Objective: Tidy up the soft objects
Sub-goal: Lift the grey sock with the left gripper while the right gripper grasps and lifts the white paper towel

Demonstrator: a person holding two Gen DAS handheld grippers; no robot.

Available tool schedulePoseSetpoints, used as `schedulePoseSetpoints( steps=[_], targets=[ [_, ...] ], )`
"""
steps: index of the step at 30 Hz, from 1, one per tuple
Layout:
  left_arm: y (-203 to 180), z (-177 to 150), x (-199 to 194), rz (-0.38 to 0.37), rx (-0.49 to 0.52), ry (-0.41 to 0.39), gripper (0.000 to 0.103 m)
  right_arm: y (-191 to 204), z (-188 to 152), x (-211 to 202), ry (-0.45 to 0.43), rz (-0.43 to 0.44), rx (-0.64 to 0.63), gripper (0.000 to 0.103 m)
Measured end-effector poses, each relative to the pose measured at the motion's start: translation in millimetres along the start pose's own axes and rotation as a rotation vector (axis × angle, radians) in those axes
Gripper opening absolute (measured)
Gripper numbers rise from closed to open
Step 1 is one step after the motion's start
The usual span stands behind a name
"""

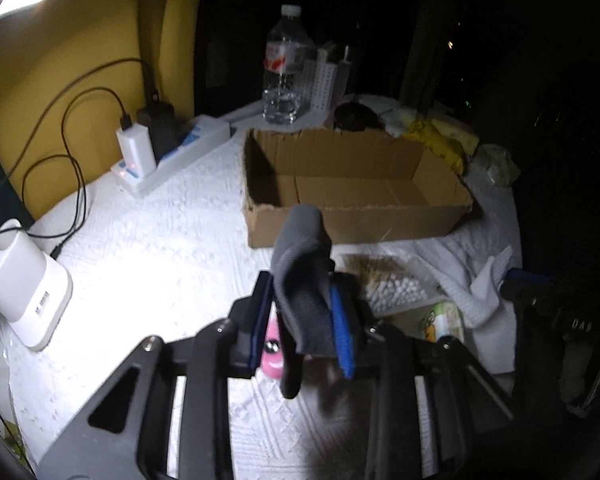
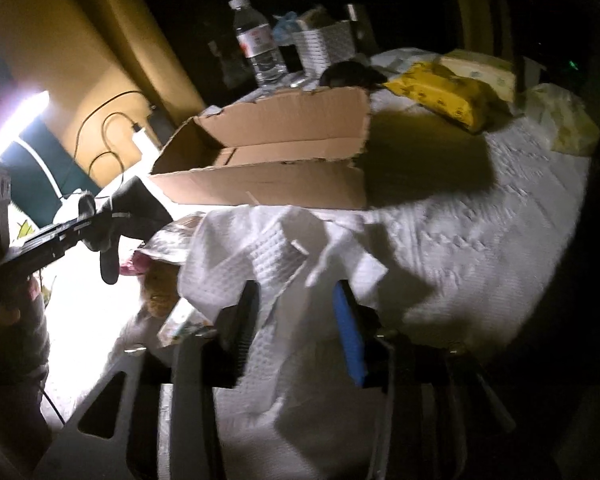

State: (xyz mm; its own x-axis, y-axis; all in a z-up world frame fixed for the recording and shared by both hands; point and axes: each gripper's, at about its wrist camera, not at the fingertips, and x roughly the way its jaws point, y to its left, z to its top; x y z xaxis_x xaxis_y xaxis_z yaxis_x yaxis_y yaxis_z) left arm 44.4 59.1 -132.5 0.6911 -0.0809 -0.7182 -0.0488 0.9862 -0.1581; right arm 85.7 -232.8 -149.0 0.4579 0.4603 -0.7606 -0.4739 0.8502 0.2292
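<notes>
My left gripper is shut on a grey sock and holds it above the white tablecloth, just in front of an open cardboard box. The box looks empty inside. In the right wrist view the left gripper with the grey sock is at the left, near the box. My right gripper is open, its fingers on either side of a white waffle cloth lying on the table. That cloth also shows in the left wrist view.
A water bottle and a white basket stand behind the box. A power strip with chargers lies at the left. Yellow tissue packs lie at the far right. A pink object and a cotton-swab bag lie nearby.
</notes>
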Motion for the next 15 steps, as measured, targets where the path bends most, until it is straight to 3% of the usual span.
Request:
schedulePoseSetpoints(
  steps=[7, 8, 9, 11, 15],
  targets=[
    [1.9, 0.0, -7.5, -0.014, -0.011, -0.012, 0.026, 26.0, 1.5, 16.5, -0.003, 0.039, -0.046, 0.053],
    [2.0, 1.7, -9.8, -0.022, -0.013, -0.017, 0.026, 29.5, 1.7, 17.4, -0.006, 0.045, -0.059, 0.045],
    [1.3, 2.8, -12.9, -0.027, -0.013, -0.025, 0.026, 33.1, 2.3, 18.8, -0.010, 0.049, -0.073, 0.026],
    [-0.8, 4.1, -17.3, -0.030, -0.007, -0.038, 0.026, 36.0, 4.5, 22.9, 0.001, 0.036, -0.081, 0.006],
    [-3.6, 5.0, -22.2, -0.027, 0.005, -0.051, 0.026, 35.5, 4.9, 14.9, -0.019, 0.045, -0.085, 0.003]
  ],
)
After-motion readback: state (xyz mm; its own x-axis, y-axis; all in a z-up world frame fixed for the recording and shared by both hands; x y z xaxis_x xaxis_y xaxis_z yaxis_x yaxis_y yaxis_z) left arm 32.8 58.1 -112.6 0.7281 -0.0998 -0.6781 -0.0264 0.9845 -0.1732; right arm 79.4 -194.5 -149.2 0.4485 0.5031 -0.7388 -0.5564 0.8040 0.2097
